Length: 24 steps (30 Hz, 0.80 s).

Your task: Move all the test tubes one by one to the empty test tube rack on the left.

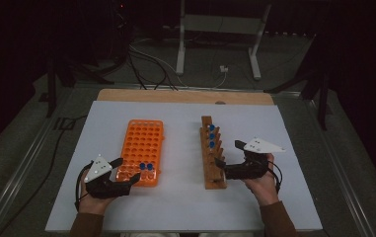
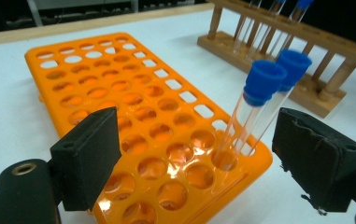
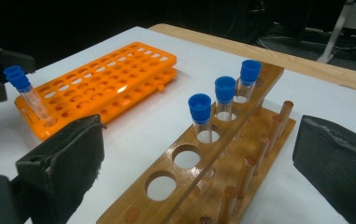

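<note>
An orange tube rack [image 1: 143, 143] lies left of centre on the white mat. Two clear tubes with blue caps [image 1: 146, 168] stand side by side in its near right corner. My left gripper [image 1: 129, 170] sits at that corner, open. In the left gripper view its jaws stand wide apart [image 2: 199, 144], and the two tubes [image 2: 264, 81] rise near the right jaw, touched by neither pad. To the right, a wooden rack [image 1: 210, 158] holds three blue-capped tubes [image 3: 224, 91] in its far holes. My right gripper [image 1: 227, 153] is open beside that rack's near end, its jaws on either side of empty holes [image 3: 199, 163].
The white mat [image 1: 185, 207] covers a wooden table [image 1: 185, 96], with bare mat between the two racks. The orange rack [image 2: 119, 84] has many empty holes. Cables and a white metal stand [image 1: 220, 29] are on the floor beyond the table.
</note>
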Motion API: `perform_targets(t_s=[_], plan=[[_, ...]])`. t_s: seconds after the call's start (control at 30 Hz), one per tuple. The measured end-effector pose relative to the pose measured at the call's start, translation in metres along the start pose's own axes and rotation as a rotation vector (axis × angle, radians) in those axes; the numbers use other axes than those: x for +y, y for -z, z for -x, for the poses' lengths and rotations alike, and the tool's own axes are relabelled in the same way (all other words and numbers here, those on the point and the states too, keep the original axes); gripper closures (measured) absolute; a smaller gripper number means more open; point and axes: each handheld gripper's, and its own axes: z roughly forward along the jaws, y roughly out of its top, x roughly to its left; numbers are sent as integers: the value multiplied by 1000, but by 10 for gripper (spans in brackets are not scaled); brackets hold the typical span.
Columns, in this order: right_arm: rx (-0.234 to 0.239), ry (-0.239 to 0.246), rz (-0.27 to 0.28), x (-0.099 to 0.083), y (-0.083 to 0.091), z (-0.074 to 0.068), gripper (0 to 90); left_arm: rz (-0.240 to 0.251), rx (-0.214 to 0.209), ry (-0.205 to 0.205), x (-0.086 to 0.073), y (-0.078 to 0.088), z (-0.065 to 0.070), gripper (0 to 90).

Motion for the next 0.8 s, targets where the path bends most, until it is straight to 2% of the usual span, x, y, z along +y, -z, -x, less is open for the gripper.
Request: perform_targets(t_s=[0.17,0.27,0.8], plan=[[1,1,-3,0,-4,-1,27,8,41,4,2,3,-1,14],[-6,10,-3,2,-6,-1,27,19,58,16,1,5,-3,6],[-29,19,-21,4,-27,1,41,40,79,36,0,7,-7,6]])
